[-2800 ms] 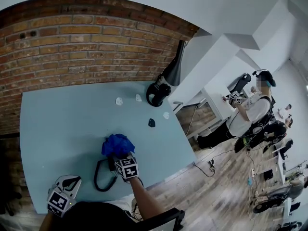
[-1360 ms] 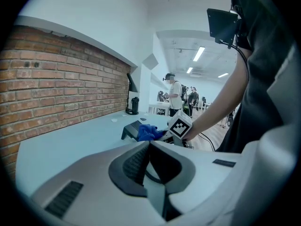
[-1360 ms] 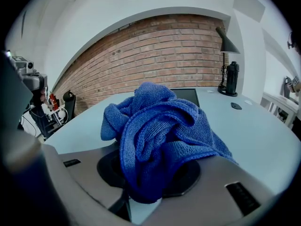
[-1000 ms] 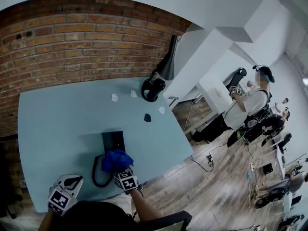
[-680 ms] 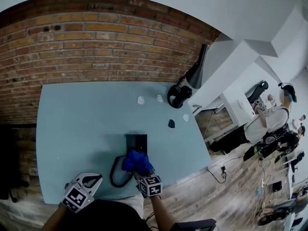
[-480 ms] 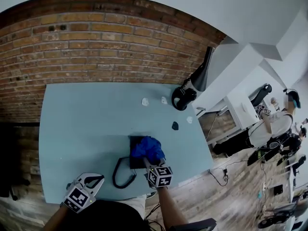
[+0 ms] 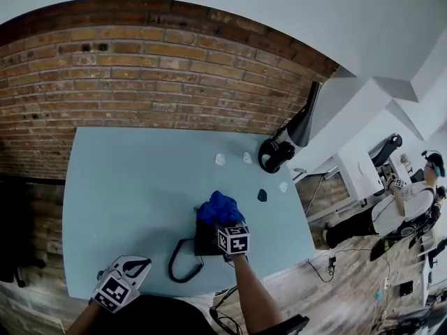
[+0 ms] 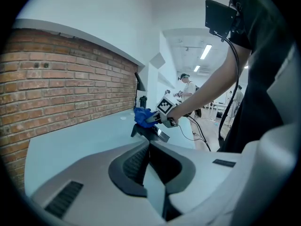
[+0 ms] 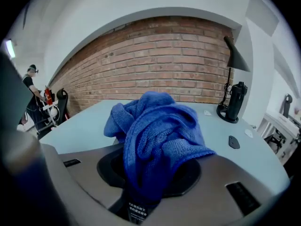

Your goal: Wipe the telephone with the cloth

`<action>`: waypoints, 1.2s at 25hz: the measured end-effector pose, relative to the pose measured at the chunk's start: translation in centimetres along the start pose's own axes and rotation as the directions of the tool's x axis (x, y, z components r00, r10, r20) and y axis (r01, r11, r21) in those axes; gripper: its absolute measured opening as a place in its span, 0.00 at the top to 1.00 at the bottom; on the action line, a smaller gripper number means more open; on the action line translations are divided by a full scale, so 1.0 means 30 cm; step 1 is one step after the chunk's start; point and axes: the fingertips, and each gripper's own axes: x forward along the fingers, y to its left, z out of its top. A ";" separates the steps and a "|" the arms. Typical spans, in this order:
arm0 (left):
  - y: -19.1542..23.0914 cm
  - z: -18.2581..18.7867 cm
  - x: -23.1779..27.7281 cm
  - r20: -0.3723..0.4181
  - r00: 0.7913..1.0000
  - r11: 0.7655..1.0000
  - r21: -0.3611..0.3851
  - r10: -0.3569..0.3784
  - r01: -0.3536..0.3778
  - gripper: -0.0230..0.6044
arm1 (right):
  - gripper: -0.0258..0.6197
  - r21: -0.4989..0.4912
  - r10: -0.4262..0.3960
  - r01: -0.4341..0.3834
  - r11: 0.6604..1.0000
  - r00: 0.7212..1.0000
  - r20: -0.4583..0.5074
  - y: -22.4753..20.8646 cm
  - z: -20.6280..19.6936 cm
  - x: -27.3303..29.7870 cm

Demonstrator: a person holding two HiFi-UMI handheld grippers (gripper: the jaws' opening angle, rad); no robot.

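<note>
A black telephone (image 7: 204, 241) lies on the light blue table (image 7: 126, 187) near the front edge, its cord (image 7: 180, 267) looping to the left. My right gripper (image 7: 222, 223) is shut on a bunched blue cloth (image 7: 218, 208), which rests on the phone's far end. In the right gripper view the cloth (image 9: 155, 135) fills the jaws and hides the phone. My left gripper (image 7: 142, 264) hovers at the front left corner, shut and holding nothing. The left gripper view shows the cloth (image 8: 142, 116) on the telephone (image 8: 149, 132) ahead.
A black desk lamp (image 7: 278, 152) stands at the table's far right corner. Small white bits (image 7: 221, 160) and a dark piece (image 7: 262, 195) lie near it. A brick wall (image 7: 174, 68) backs the table. A person (image 7: 412, 208) stands far right on the wooden floor.
My right gripper has pushed the cloth from the phone's near end to its far end. The left gripper has stayed at the front left corner.
</note>
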 end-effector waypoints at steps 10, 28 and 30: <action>0.010 -0.008 0.034 -0.015 0.999 1.000 -0.001 -0.031 0.031 0.97 | 0.75 -0.104 0.091 -0.095 0.990 0.995 -0.046 0.020 -0.024 0.004; 0.007 -0.036 0.031 -0.029 0.999 0.999 -0.004 -0.042 0.042 0.97 | 0.75 -0.096 0.057 -0.058 0.994 0.998 -0.017 0.040 -0.079 -0.018; 0.002 -0.036 0.031 -0.029 0.998 0.999 -0.001 -0.047 0.047 0.97 | 0.75 -0.093 0.056 -0.057 0.994 0.998 -0.018 0.047 -0.095 -0.027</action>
